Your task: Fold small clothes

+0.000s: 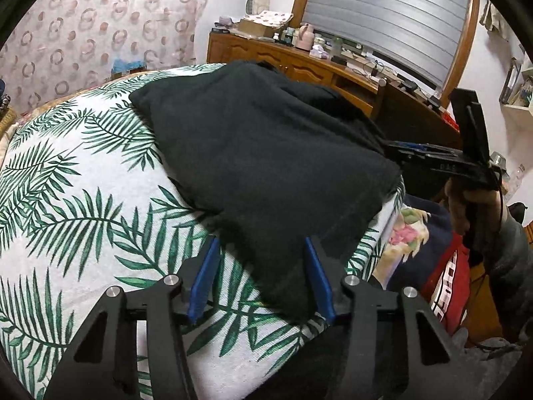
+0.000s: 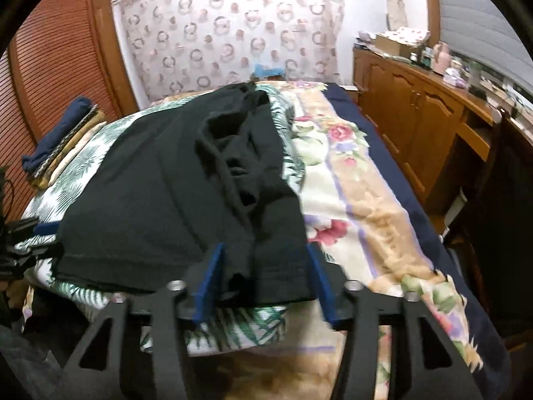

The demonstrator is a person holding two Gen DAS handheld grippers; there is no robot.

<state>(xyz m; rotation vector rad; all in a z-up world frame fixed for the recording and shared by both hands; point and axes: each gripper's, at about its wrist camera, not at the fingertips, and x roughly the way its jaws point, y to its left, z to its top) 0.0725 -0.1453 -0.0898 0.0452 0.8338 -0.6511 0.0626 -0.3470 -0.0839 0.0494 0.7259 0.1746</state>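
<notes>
Looking down both wrists, I saw the black garment (image 1: 266, 153) lying on the leaf-print cloth (image 1: 66, 200) over the bed (image 2: 359, 200), its long axis running away from me toward the curtain (image 2: 233, 33). My left gripper (image 1: 261, 280) stood spread around its near corner, not pinching. My right gripper (image 2: 266, 283) was spread too, straddling the near hem without pressing.

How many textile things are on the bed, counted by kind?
Black garment: 1
Leaf-print cloth under it: 1
Floral blanket: 1
Stack of folded clothes at the far side, pieces not countable: 1
Total: 4
</notes>
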